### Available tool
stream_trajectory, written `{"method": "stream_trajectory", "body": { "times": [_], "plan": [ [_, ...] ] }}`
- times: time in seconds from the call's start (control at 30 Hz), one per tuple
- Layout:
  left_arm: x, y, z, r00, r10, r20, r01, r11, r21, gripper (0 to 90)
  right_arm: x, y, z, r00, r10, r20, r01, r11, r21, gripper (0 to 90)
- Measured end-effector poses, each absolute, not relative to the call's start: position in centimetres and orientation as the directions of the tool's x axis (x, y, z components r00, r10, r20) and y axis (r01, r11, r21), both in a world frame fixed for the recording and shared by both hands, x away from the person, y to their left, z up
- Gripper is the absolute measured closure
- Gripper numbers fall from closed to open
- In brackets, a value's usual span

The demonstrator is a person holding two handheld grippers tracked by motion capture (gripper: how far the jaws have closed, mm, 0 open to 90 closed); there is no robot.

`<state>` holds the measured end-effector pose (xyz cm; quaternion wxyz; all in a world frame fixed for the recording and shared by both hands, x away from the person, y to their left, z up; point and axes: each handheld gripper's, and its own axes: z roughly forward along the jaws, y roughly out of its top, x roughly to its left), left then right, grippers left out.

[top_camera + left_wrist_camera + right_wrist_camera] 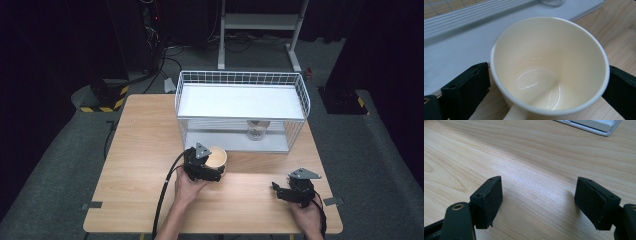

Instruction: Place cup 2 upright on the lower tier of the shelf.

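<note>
Left of centre in the high view, the left gripper (pixel 212 170) has a cream cup (pixel 217 157) between its jaws, just in front of the wire rack (pixel 300 87). In the left gripper view the cup (pixel 549 65) fills the middle, a black jaw hard against each side of its wall near the rim, handle stub at the bottom edge, so the jaws are clamped on the cup. The risk, as I read it: the wall is smooth, glossy and round, and a grip this high could let the cup slip or swing if the hand tilts; it could also knock the rack's lower shelf. Over at the lower right, the right gripper (pixel 285 192) waits on the bare table (pixel 140 150), its jaws apart with nothing between them.
</note>
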<state>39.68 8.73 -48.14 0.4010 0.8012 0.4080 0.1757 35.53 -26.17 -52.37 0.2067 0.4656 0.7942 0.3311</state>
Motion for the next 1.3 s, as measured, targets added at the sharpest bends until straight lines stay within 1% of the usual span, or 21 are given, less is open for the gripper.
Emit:
{"method": "stream_trajectory", "body": {
  "times": [0.1, 0.2, 0.3, 0.77, 1.3],
  "plan": [
    [39.8, 8.3, -48.3, 0.607, 0.794, -0.024, 0.503, -0.361, 0.785, 3.0, 35.5, -26.2, -52.4, -0.481, 0.877, -0.020, 0.603, 0.347, 0.718, 22.9],
    [39.9, 8.0, -48.7, 0.604, 0.797, -0.030, 0.516, -0.362, 0.776, 5.2, 35.5, -26.2, -52.4, -0.481, 0.877, -0.019, 0.603, 0.347, 0.718, 22.9],
    [40.0, 7.8, -48.9, 0.600, 0.800, -0.011, 0.515, -0.376, 0.770, 7.8, 35.5, -26.2, -52.4, -0.481, 0.876, -0.020, 0.603, 0.347, 0.718, 22.9],
    [40.0, 7.8, -49.0, 0.602, 0.798, -0.005, 0.507, -0.378, 0.775, 8.9, 35.5, -26.2, -52.4, -0.480, 0.877, -0.018, 0.605, 0.346, 0.717, 22.8],
    [40.0, 7.5, -48.9, 0.580, 0.814, -0.004, 0.513, -0.362, 0.779, 9.0, 35.5, -26.2, -52.4, -0.480, 0.877, -0.018, 0.605, 0.345, 0.717, 22.8]
  ]
}}
